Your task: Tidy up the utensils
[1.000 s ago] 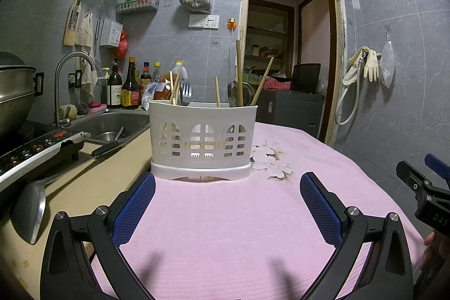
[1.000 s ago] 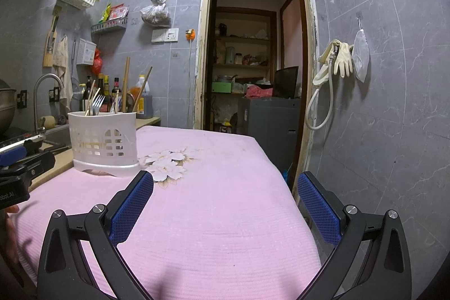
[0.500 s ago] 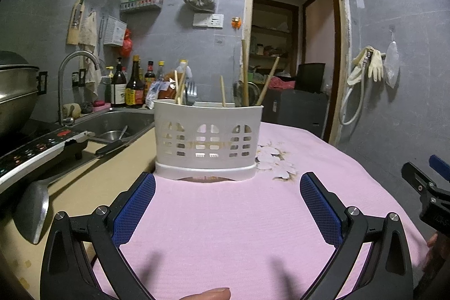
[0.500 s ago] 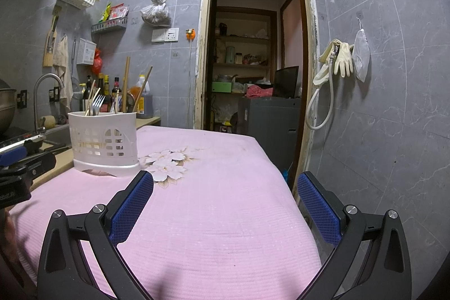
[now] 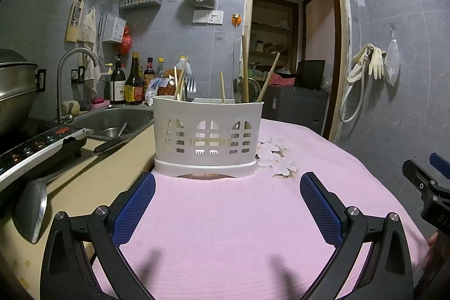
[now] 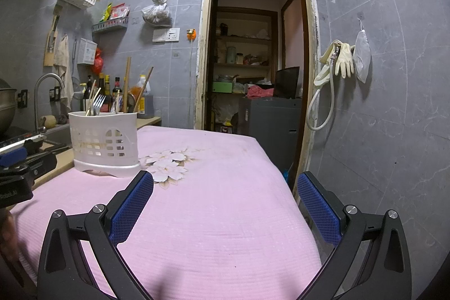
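A white slotted utensil holder (image 5: 208, 131) stands on the pink cloth (image 5: 225, 229), straight ahead of my left gripper (image 5: 227, 184). It holds chopsticks (image 5: 245, 69), a fork (image 5: 191, 89) and a spoon. The left gripper is open and empty, a little short of the holder. In the right wrist view the holder (image 6: 104, 139) stands at the far left. My right gripper (image 6: 225, 184) is open and empty above the cloth (image 6: 225, 201), pointing toward the doorway. Each gripper shows at the edge of the other's view.
To the left a counter holds a ladle (image 5: 31, 204), an induction cooker (image 5: 36, 142) and a sink (image 5: 118, 120) with a tap and bottles behind. The table's right edge (image 6: 284, 176) drops off beside a grey tiled wall. A grey cabinet (image 6: 270, 114) stands by the doorway.
The left gripper has shifted slightly, so the holder sits more centred ahead of it. The right gripper has barely moved. Both stay open and empty.
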The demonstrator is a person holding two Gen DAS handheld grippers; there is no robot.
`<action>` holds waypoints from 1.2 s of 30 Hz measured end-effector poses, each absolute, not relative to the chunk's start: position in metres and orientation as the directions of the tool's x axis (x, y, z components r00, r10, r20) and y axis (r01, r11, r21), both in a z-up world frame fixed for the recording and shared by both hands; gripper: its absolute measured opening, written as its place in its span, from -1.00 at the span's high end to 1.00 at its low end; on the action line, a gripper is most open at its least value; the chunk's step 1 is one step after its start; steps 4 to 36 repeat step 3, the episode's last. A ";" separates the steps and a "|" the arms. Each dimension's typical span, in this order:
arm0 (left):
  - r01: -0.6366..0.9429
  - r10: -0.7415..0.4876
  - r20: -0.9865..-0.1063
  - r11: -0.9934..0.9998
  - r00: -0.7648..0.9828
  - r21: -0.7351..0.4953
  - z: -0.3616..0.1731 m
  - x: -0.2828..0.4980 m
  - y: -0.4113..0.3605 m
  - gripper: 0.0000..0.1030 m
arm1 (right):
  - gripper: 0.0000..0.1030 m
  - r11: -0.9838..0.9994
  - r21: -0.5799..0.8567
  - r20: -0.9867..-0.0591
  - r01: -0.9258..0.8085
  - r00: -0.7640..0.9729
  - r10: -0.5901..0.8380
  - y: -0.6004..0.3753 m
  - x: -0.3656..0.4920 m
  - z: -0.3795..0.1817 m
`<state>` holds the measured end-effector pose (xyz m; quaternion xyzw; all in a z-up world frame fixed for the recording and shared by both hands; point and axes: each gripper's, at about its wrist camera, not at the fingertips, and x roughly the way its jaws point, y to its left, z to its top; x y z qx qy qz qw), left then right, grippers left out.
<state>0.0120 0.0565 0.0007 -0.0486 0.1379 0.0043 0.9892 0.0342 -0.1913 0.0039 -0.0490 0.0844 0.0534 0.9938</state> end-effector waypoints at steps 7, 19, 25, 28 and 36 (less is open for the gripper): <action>-0.020 -0.007 -0.273 0.995 0.962 -0.098 0.001 0.012 0.057 -0.96 | -1.00 0.989 -0.089 -0.172 -0.114 0.980 0.097 -0.191 0.034 0.004; -0.020 -0.007 -0.273 0.995 0.962 -0.098 0.001 0.012 0.057 -0.96 | -1.00 0.989 -0.089 -0.172 -0.114 0.980 0.097 -0.191 0.034 0.004; -0.020 -0.007 -0.273 0.995 0.962 -0.098 0.001 0.012 0.057 -0.96 | -1.00 0.989 -0.089 -0.172 -0.114 0.980 0.097 -0.191 0.034 0.004; -0.020 -0.007 -0.273 0.995 0.962 -0.098 0.001 0.012 0.057 -0.96 | -1.00 0.989 -0.089 -0.172 -0.114 0.980 0.097 -0.191 0.034 0.004; -0.020 -0.007 -0.273 0.995 0.962 -0.098 0.001 0.012 0.057 -0.96 | -1.00 0.989 -0.089 -0.172 -0.114 0.980 0.097 -0.191 0.034 0.004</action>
